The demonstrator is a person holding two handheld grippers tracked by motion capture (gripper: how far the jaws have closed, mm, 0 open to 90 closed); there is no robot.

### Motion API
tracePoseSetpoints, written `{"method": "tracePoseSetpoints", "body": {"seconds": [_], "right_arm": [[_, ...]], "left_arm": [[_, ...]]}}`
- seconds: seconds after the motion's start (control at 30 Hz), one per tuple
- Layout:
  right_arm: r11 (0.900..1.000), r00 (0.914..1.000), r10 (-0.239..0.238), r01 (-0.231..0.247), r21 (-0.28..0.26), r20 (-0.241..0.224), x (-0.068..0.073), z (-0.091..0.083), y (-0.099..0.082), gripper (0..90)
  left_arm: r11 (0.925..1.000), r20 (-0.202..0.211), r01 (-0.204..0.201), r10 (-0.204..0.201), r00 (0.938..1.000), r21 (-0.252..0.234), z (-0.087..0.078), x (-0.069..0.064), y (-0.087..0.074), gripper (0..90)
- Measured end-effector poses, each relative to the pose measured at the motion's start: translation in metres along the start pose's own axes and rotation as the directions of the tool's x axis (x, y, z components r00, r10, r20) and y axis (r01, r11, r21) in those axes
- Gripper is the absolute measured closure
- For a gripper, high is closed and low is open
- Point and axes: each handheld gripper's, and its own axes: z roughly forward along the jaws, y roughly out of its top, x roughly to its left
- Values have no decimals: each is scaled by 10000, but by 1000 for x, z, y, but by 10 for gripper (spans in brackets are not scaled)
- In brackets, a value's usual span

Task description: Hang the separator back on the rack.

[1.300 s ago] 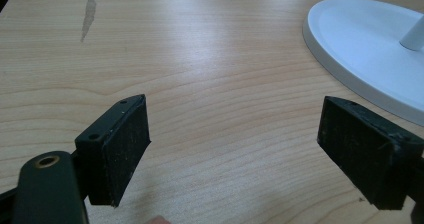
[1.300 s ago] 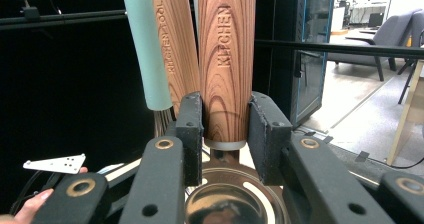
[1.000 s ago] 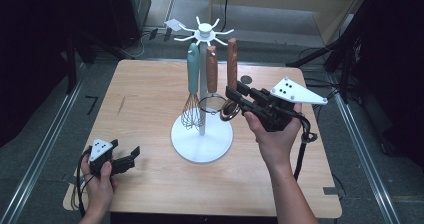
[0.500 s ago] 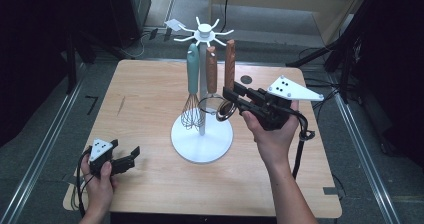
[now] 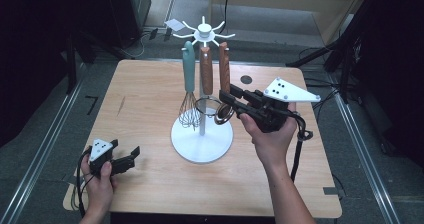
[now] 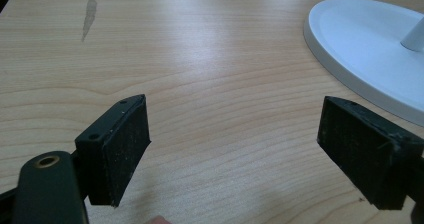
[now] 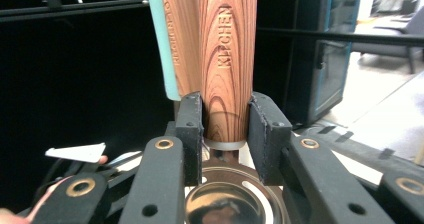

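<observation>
— Where's the wooden-handled utensil (image 7: 227,59)?
— Hanging on the white rack (image 5: 202,139) mid-counter (image 5: 145,89), its handle clamped by the right gripper (image 7: 225,121).
— And the left gripper (image 6: 235,149)?
— Jaws wide apart, empty, low over the counter near the rack's base.

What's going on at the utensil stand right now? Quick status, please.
Right gripper shut on wooden-handled utensil, hanging on white stand. Left gripper open, empty, resting on table. Neighbouring wooden handle and teal whisk hang close alongside.
</observation>
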Motion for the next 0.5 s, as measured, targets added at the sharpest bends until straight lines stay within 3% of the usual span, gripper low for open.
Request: {"method": "tracePoseSetpoints", "body": {"seconds": [0.07,0.23,0.33,0.5], "right_arm": [[9998,9993,-152,157,-141,354,0,0,-1,703],[9994,9996,-33,42,-342,264,-2,-1,-3,556],[9992,9994,-25,39,-389,348,-3,-3,-6,514],[9980,9932,-480,520,-349,1062,-5,-8,-14,391]], "left_arm": [[10000,2,2,-2,10000,3,0,0,0,137],[10000,-8,0,0,10000,-10,0,0,0,137],[10000,2,6,-6,10000,-21,0,0,0,137],[10000,-20,-11,11,10000,-5,0,0,0,137]]}}
